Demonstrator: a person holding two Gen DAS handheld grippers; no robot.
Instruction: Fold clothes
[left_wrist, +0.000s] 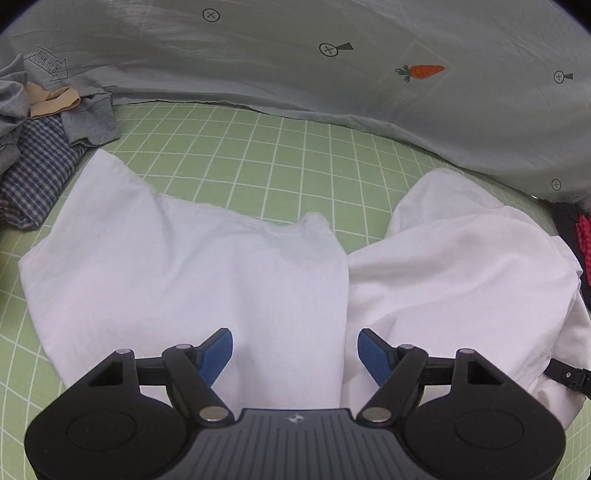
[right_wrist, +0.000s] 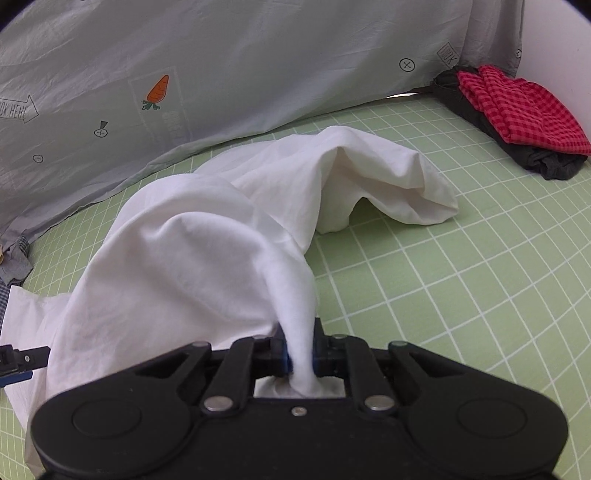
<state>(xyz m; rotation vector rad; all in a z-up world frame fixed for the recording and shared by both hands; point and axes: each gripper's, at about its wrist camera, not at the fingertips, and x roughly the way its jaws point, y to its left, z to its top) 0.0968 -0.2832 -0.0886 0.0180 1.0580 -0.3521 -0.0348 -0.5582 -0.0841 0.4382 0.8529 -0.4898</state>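
Note:
A white garment (left_wrist: 192, 273) lies spread on the green grid mat (left_wrist: 280, 162), its left half flat and its right half bunched and raised. My left gripper (left_wrist: 295, 350) hovers over the garment's near middle, its blue pads wide apart with only flat cloth beneath them: open. In the right wrist view the same white garment (right_wrist: 192, 266) rises in a fold from the mat (right_wrist: 461, 280) into my right gripper (right_wrist: 300, 350), which is shut on a bunched strip of the cloth. A sleeve end (right_wrist: 413, 188) droops beyond. The left gripper's tip (right_wrist: 18, 360) shows at the left edge.
A grey printed sheet (left_wrist: 332, 55) with a carrot motif hangs behind the mat. A pile of grey, beige and blue-checked clothes (left_wrist: 40, 147) sits at the far left. A folded red-checked cloth on dark garments (right_wrist: 517, 118) lies at the far right.

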